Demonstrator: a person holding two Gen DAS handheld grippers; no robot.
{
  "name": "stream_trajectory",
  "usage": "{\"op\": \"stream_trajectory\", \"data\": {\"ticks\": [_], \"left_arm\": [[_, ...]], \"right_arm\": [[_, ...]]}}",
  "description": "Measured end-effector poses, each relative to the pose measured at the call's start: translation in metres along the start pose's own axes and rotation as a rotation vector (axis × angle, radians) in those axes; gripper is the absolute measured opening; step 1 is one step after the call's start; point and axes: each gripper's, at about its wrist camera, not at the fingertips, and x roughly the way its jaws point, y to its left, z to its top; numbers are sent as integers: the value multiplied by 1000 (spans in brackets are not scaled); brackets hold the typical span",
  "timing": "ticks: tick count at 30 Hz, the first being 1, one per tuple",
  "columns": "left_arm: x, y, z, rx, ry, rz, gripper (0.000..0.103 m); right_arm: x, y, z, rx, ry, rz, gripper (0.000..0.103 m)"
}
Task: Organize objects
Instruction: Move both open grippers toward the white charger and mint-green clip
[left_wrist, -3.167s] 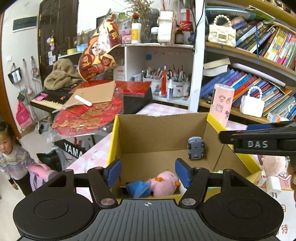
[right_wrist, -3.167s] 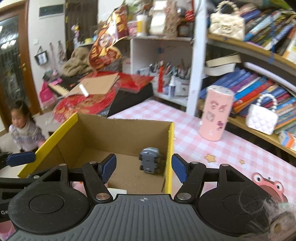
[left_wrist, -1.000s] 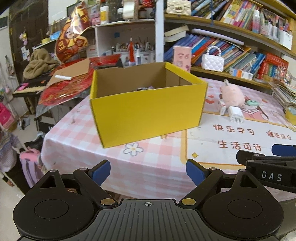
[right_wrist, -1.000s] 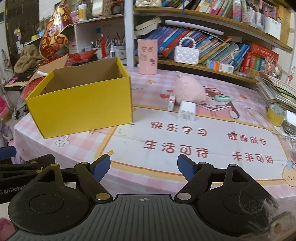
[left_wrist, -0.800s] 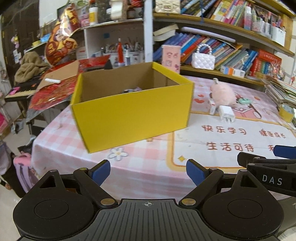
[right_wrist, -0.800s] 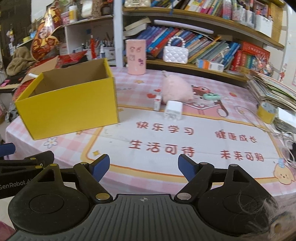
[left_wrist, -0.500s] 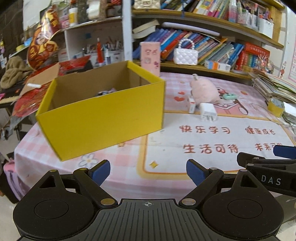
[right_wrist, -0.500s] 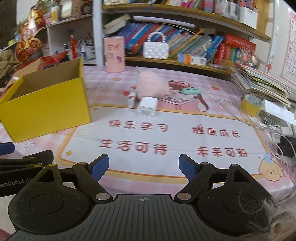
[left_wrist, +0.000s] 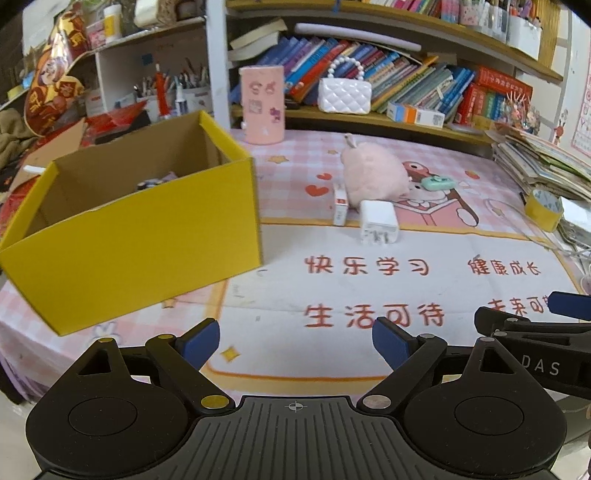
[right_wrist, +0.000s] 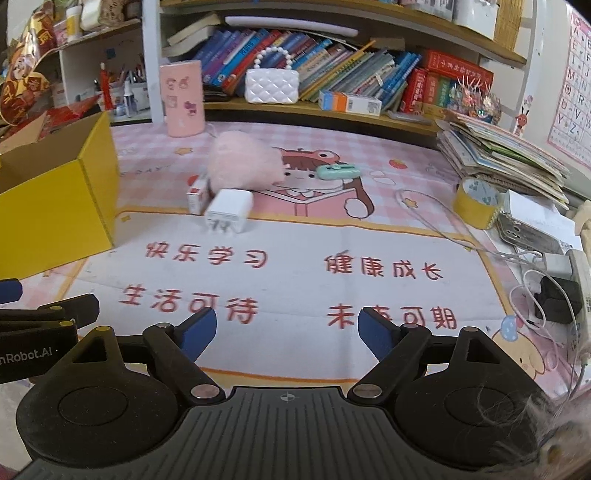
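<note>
A yellow cardboard box (left_wrist: 140, 236) stands open on the left of the table, with a small toy car (left_wrist: 149, 183) showing inside; the box also shows in the right wrist view (right_wrist: 55, 206). A pink plush toy (left_wrist: 373, 173), a white charger (left_wrist: 378, 221), a small white-and-red box (left_wrist: 340, 205) and a mint-green item (left_wrist: 437, 182) lie mid-table. They also show in the right wrist view: plush (right_wrist: 243, 162), charger (right_wrist: 229, 212), small box (right_wrist: 196, 197), green item (right_wrist: 338, 171). My left gripper (left_wrist: 295, 339) and right gripper (right_wrist: 286, 328) are open and empty, held back at the table's front edge.
A pink cylinder (left_wrist: 262, 105) and a white handbag (left_wrist: 345, 94) stand by the bookshelf at the back. A yellow tape roll (right_wrist: 478, 203), stacked books (right_wrist: 506, 158), a phone (right_wrist: 524, 232) and charger cables (right_wrist: 543, 280) crowd the right side.
Both grippers have pulled back from over the box to the table's front edge and swung right. The box has slid left in view; the plush and charger are now centred.
</note>
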Motion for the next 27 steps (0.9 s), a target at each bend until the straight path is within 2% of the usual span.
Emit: {"op": "stream_trajectory", "data": {"ticks": [14,27], "left_arm": [[32,-50,30,11,2,17,92],[55,-70,57,3,-41,76,92]], "right_arm": [[38,-52,29,9,21,30,83],[74,-83,65,28,-12,103,82]]}}
